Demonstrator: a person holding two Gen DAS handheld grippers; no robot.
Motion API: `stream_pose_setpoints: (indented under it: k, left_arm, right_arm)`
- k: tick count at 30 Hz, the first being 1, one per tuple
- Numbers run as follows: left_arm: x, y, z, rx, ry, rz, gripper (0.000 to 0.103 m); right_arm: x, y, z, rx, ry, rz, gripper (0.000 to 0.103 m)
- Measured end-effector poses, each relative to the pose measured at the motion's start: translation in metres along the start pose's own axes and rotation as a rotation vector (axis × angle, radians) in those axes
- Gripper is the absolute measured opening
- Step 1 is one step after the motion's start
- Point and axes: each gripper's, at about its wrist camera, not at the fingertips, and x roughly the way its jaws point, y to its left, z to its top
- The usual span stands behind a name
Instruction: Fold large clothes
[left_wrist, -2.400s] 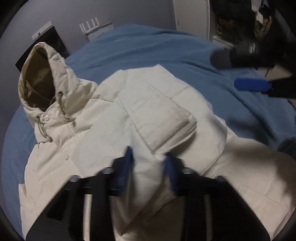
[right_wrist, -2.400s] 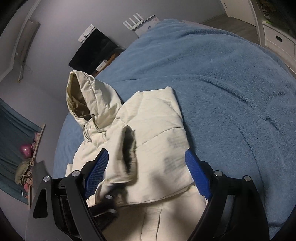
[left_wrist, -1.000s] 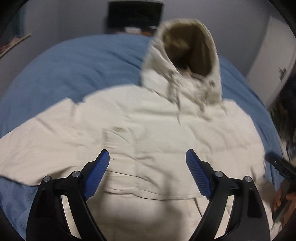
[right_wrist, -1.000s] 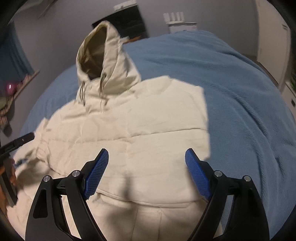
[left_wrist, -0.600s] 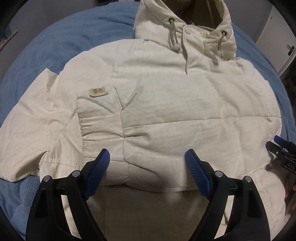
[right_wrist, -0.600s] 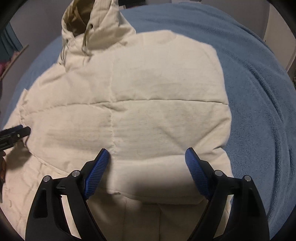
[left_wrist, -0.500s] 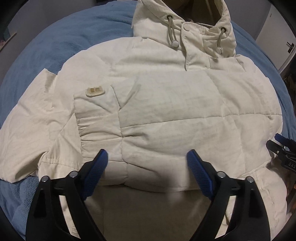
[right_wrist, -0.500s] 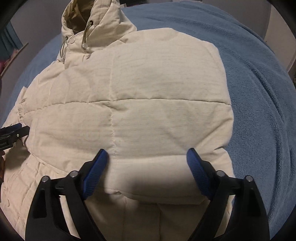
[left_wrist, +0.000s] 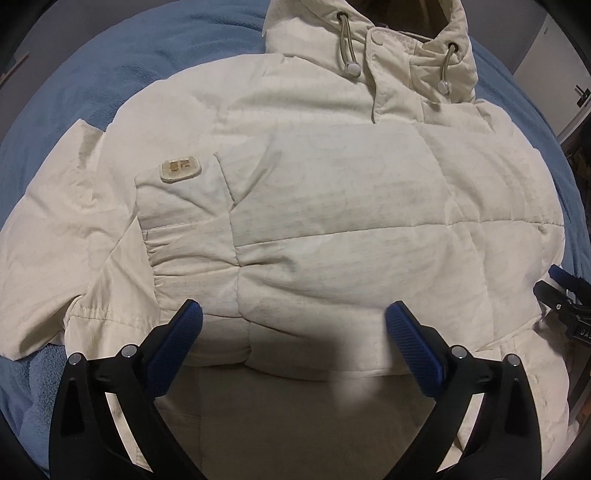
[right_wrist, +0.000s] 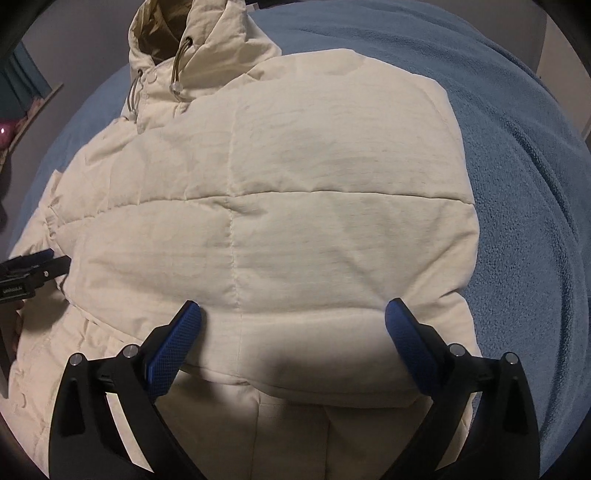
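The jacket (left_wrist: 332, 206) is lying on the bed (right_wrist: 524, 155) beneath both tools. The left tool (left_wrist: 293, 314) and right tool (right_wrist: 293, 312) are opening wide, gripping nothing. Only the left view is showing a patch (left_wrist: 181, 168), its writing unreadable.

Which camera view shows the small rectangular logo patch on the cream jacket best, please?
The left wrist view: the logo patch sits clearly on the folded-in sleeve, facing the camera. The right wrist view shows none of it, only the cream jacket and its hood.
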Motion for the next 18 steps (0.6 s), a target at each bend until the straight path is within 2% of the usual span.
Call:
stream_pose_setpoints:
  k: [10, 13, 18]
  left_arm:
    - [0.006, -0.003, 0.016, -0.017, -0.007, -0.027, 0.097]
    - [-0.009, 0.008, 0.012, -0.057, -0.067, -0.059, 0.097]
    - [-0.063, 0.029, 0.008, -0.13, -0.254, -0.015, 0.097]
  right_arm:
    - [0.0, 0.003, 0.001, -0.004, -0.011, -0.007, 0.096]
    - [-0.008, -0.001, 0.001, 0.012, -0.051, 0.015, 0.096]
    - [-0.038, -0.007, 0.003, 0.052, -0.212, 0.04, 0.096]
